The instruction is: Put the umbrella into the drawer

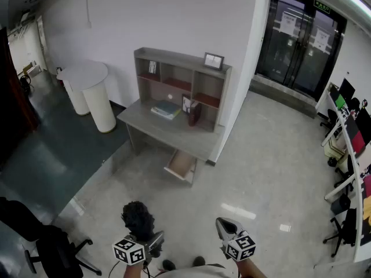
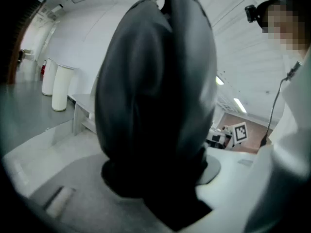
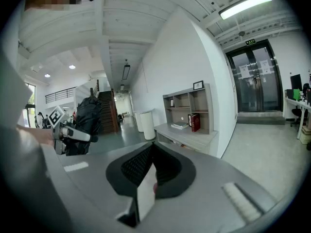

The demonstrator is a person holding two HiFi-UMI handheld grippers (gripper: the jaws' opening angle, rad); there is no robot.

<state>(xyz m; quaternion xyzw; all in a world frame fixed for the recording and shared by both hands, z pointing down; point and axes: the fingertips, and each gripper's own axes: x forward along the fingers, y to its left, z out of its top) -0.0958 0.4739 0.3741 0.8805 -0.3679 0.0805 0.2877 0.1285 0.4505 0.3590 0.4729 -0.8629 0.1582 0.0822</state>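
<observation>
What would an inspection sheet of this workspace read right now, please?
Surface: grey desk with a shelf unit, some way ahead across the floor.
Job's things: black folded umbrella, held up; drawer under the desk stands open.
Clutter: flat books and an upright red book on the desk; picture frame on top of the shelf unit.
Grippers: left gripper shut on the umbrella; right gripper shut, empty.
Cables: one thin dark cable by the person's front.
Surroundings: white round tables, office chair, glass doors.
</observation>
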